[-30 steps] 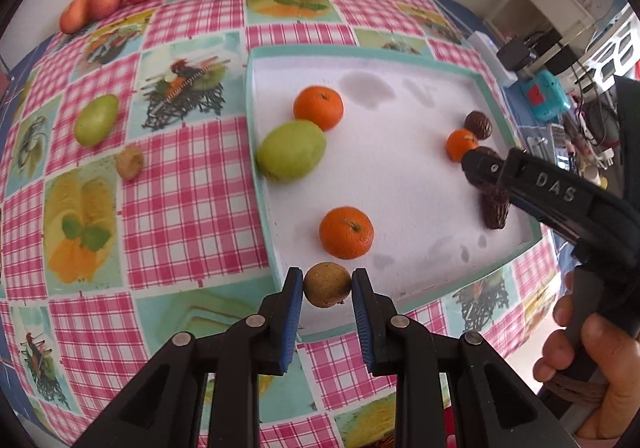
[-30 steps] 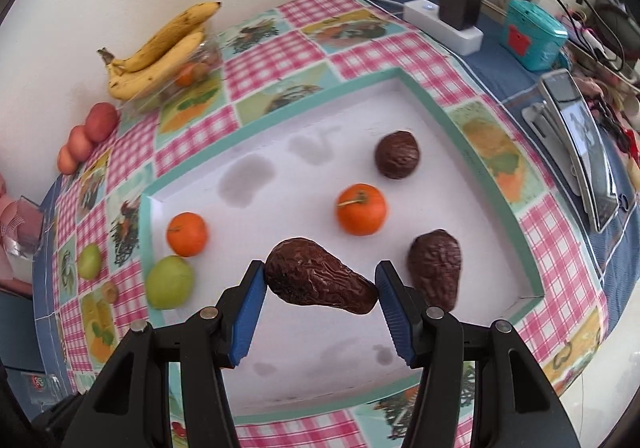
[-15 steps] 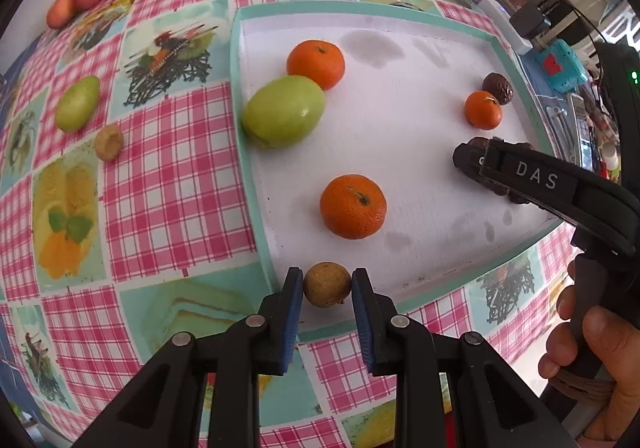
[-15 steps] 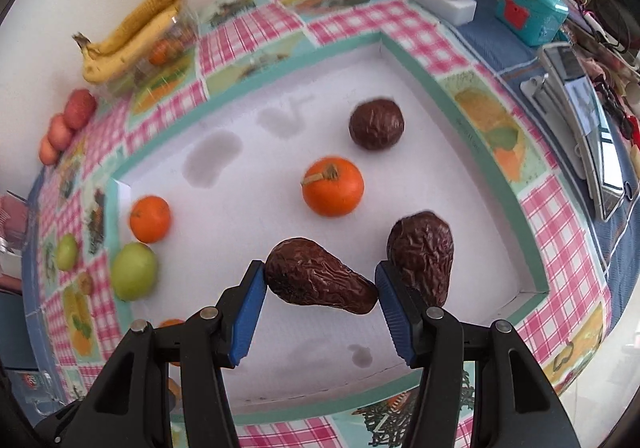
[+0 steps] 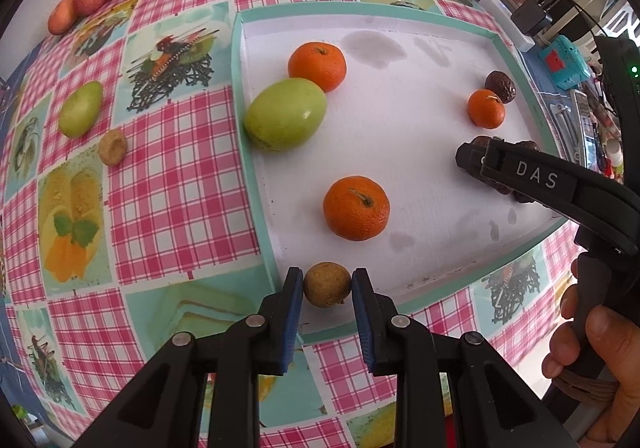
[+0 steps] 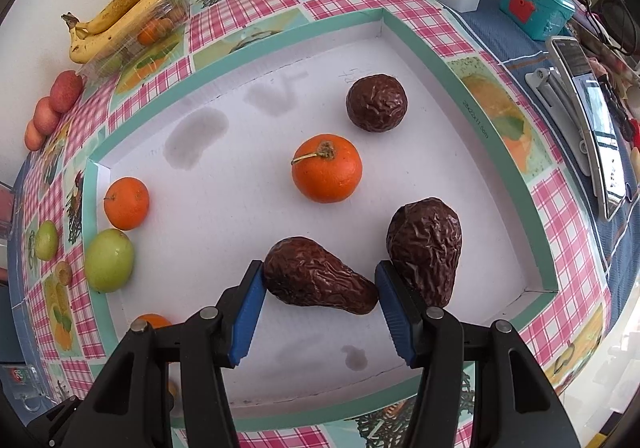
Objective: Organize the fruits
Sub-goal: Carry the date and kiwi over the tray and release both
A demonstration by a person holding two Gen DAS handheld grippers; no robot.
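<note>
The left gripper (image 5: 327, 285) was narrowed onto a small round brown fruit (image 5: 327, 284), low in the frame at the white tray's (image 5: 420, 120) near edge. The right gripper (image 6: 320, 288) stood about half open, clamped on a wrinkled dark-brown avocado (image 6: 320, 280) lying crosswise, apparently just above the tray floor. A second avocado (image 6: 426, 244) lay just beside it at lower right.

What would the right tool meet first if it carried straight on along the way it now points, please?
Most likely the white floor of the tray. The right tool, gripping a wrinkled brown avocado, points steeply down at a bare patch, with a second avocado close beside its right finger. Depth is uncertain.
</note>
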